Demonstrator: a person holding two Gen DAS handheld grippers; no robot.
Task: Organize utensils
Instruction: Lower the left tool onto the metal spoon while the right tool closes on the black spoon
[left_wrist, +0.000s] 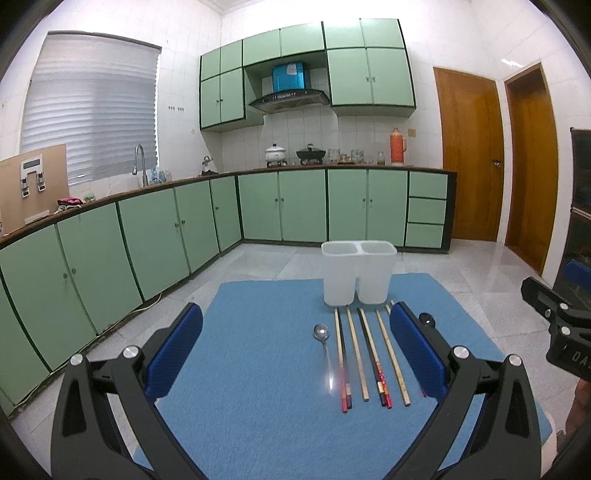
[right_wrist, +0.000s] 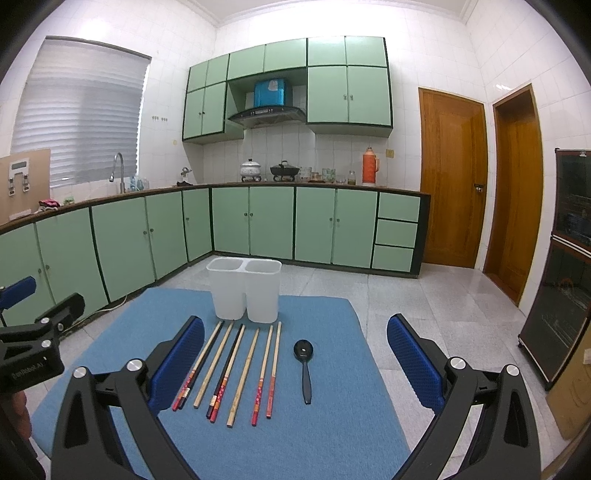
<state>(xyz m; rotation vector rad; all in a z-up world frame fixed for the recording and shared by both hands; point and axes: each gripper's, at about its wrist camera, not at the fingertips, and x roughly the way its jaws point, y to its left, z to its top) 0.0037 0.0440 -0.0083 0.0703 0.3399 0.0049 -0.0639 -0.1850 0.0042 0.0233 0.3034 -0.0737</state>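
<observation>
While nothing had yet gone into the holder, we logged the lot as follows, clock directions read from the centre of the blue mat (right_wrist: 332, 424) in the right wrist view.

Item 1: white two-compartment holder (right_wrist: 243, 291), upright at 12 o'clock on the mat's far edge; as far as we could see over the rims, both compartments stood empty.

Item 2: chopsticks (right_wrist: 231, 369), a row lying flat between 9 and 11 o'clock, tips toward the holder; some plain wood, some dark with red patterned ends, several touching in pairs.

Item 3: black spoon (right_wrist: 304, 365), lying near 12 o'clock, just beside the rightmost chopstick, bowl toward the holder.

Item 4: metal spoon (left_wrist: 323, 350), seen only from the left wrist view, lying just left of the chopstick row.

Item 5: left gripper (left_wrist: 295, 354), jaws spread wide, holding nothing, raised above the mat.

Item 6: right gripper (right_wrist: 295, 365), likewise wide apart and empty, raised over the chopsticks and black spoon.

Status, as we judged it: sorting not begun; every utensil remained on the mat, and all chopsticks and both spoons were left to be lifted into the compartments.
</observation>
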